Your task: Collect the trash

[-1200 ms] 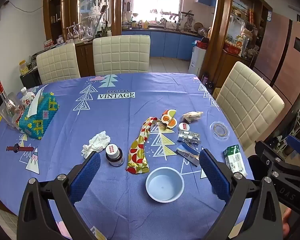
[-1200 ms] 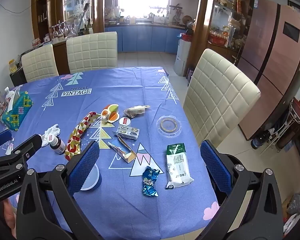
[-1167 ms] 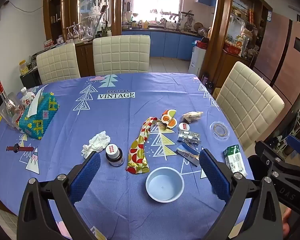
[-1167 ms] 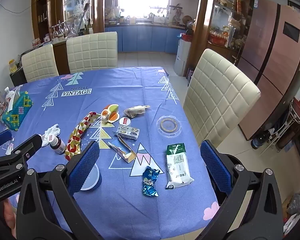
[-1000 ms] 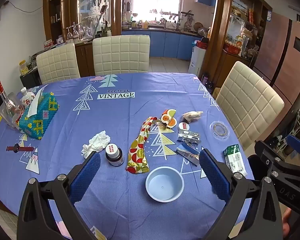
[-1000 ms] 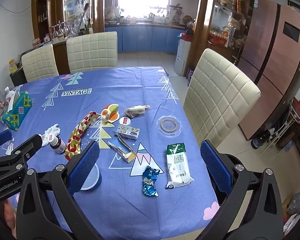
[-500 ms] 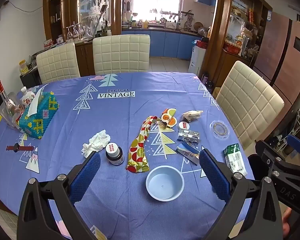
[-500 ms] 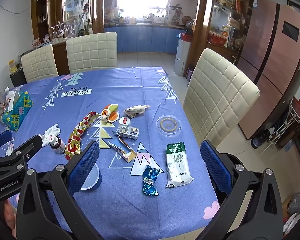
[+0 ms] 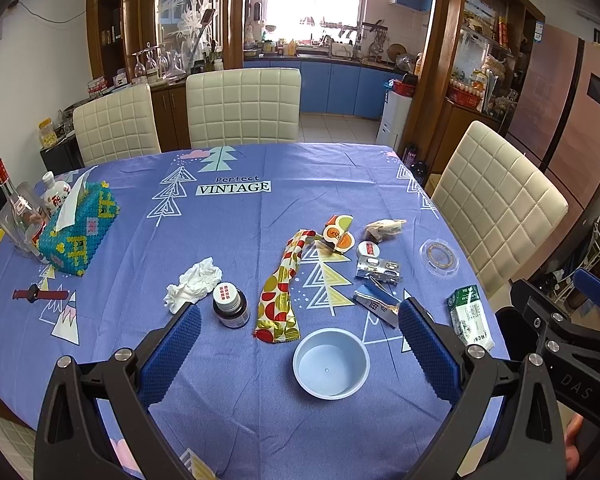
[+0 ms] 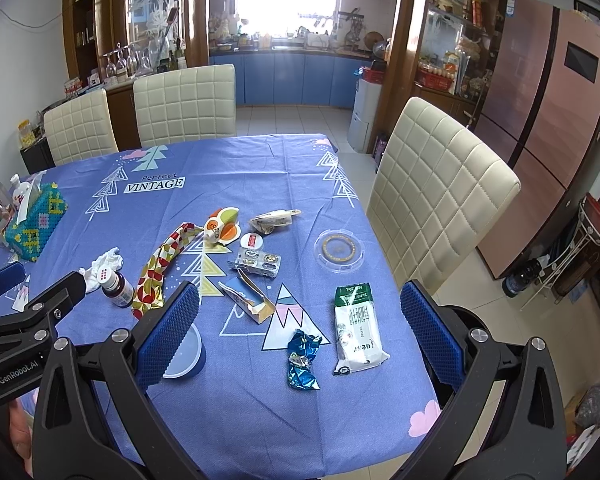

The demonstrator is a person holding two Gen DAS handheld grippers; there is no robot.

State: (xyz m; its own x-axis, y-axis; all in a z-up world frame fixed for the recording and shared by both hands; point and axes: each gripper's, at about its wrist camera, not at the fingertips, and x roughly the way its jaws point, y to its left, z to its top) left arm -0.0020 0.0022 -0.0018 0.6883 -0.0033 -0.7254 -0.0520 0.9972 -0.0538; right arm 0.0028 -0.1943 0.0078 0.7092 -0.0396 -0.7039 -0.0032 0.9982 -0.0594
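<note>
Wrappers (image 10: pixel 303 360) beside the bowl (image 9: pixel 331 363) look light and crinkly; I'd pinch a raised fold. Both my grippers, left (image 9: pixel 296 350) and right (image 10: pixel 296 338), hover spread, empty.

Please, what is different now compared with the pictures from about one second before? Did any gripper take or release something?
Almost nothing changed. Both views shift only a trace. The left gripper and right gripper hover with jaws wide open as before; nothing was taken or released. The blue bowl, crumpled tissue, patterned wrapper, blue foil wrapper and white-green packet lie where they were on the tablecloth.
</note>
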